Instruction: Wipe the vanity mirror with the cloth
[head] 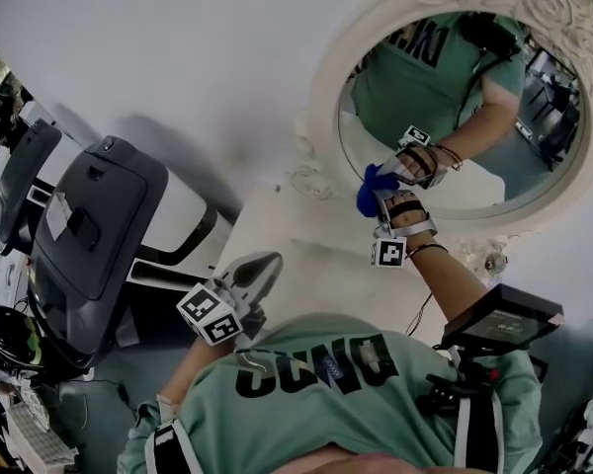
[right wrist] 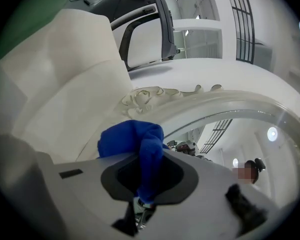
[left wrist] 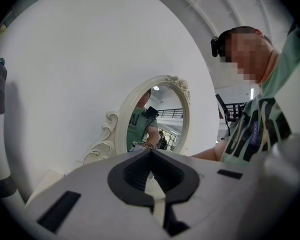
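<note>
An oval vanity mirror (head: 494, 126) in an ornate white frame (head: 321, 97) leans against the white wall. My right gripper (head: 383, 203) is shut on a blue cloth (head: 373, 188) and holds it against the lower left edge of the glass. In the right gripper view the cloth (right wrist: 135, 139) bulges out between the jaws of the right gripper (right wrist: 149, 159), just below the carved frame (right wrist: 190, 101). My left gripper (head: 255, 276) hangs lower and to the left, apart from the mirror. Its jaws meet at the tips with nothing between them, and the left gripper (left wrist: 150, 153) points toward the mirror (left wrist: 157, 119).
The mirror stands on a white vanity top (head: 277, 230). Dark grey moulded chairs (head: 89, 225) stand to the left of it. A black flat device (head: 499, 319) sits on the person's chest at lower right. The mirror reflects the person's green shirt and arm.
</note>
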The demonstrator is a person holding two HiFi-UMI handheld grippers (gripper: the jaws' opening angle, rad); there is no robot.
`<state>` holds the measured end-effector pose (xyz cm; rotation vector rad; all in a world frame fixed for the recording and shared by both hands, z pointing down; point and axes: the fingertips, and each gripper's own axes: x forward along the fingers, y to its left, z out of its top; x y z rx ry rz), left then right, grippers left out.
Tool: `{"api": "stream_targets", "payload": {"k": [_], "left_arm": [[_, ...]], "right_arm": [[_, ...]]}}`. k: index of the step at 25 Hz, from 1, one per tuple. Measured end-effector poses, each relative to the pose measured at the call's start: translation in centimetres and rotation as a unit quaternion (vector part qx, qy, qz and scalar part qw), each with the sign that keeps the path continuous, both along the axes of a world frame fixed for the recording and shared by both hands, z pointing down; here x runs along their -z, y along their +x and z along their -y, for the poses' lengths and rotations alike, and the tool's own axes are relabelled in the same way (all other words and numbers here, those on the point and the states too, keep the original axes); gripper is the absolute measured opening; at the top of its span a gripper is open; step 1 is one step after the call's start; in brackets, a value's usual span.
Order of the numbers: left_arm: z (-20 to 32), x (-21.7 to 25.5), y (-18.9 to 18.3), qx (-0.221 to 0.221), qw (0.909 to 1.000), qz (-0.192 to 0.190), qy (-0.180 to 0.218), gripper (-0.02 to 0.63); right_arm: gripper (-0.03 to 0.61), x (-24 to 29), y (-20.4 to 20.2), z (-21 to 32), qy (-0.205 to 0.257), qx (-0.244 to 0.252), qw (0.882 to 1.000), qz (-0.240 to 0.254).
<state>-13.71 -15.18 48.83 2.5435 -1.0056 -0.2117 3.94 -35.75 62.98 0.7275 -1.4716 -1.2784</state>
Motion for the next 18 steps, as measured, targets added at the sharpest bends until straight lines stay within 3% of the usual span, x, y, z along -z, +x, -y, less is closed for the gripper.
{"api": "stream_targets", "payload": {"k": [7,11,13,18], "left_arm": [[-0.4,0.7,2.0,-0.023,0.9996,-0.001,0.015,0.009],[0.2,2.0,2.6,-0.028,0.9990,-0.007,0.035,0.009],[0.0,2.1,2.6,-0.028,0.9990,-0.008,0.035,0.009],[0.1,2.0,2.8,-0.033,0.9988,-0.009,0.036,0.009]], "right_arm": [[0.048,-0.1,-1.1,-0.9,-0.050,-0.004,0.999,0.011],[0.049,4.0,-0.4,-1.1,-0.046,0.010,0.999,0.009],[0.049,7.6,0.2,-1.7,-0.022,0.019,0.999,0.015],[0.049,21.6,0.0,-2.2,0.088,0.047,0.992,0.080]]}}
